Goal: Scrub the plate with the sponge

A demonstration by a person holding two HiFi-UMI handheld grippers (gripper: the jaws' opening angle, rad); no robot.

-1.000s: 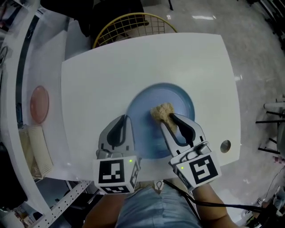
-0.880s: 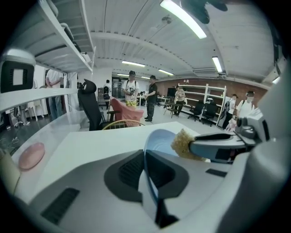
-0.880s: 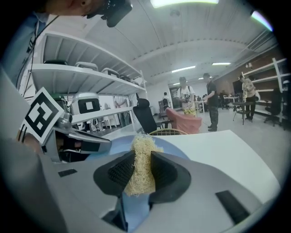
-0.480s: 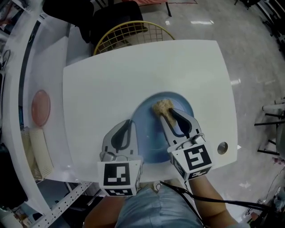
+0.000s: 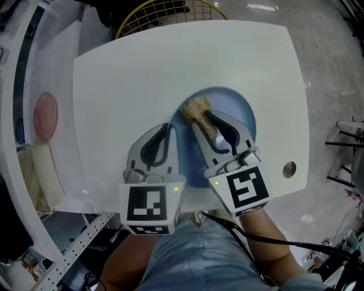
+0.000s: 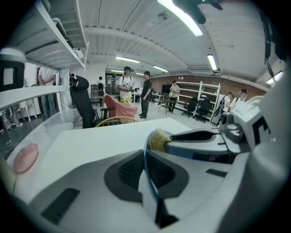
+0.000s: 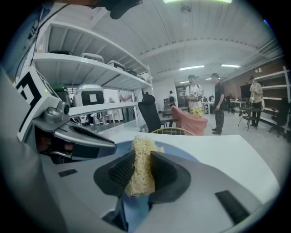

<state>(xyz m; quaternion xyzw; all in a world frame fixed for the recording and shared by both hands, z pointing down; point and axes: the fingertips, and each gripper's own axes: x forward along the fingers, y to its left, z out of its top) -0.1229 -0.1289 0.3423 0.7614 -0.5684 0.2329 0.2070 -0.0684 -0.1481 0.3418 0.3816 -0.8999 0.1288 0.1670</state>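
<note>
mid-scrub, I'd guess | right gripper (image 5: pixel 202 117) pinching the sponge (image 5: pixel 195 107), on the plate (image 5: pixel 239 111) at its far-left part | left gripper (image 5: pixel 168 129) clamped onto the plate's left rim | plate near the bench (image 5: pixel 142 68) front edge, right of middle | most of the plate probably left to scrub

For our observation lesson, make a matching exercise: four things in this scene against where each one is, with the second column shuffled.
1 sponge
2 blue plate
3 pink dish
4 yellow wire chair

A beyond the table's far edge
B rim in the left gripper's jaws
C on the side counter
D in the right gripper's jaws

Pairs: 1-D, 2-B, 3-C, 4-A
</note>
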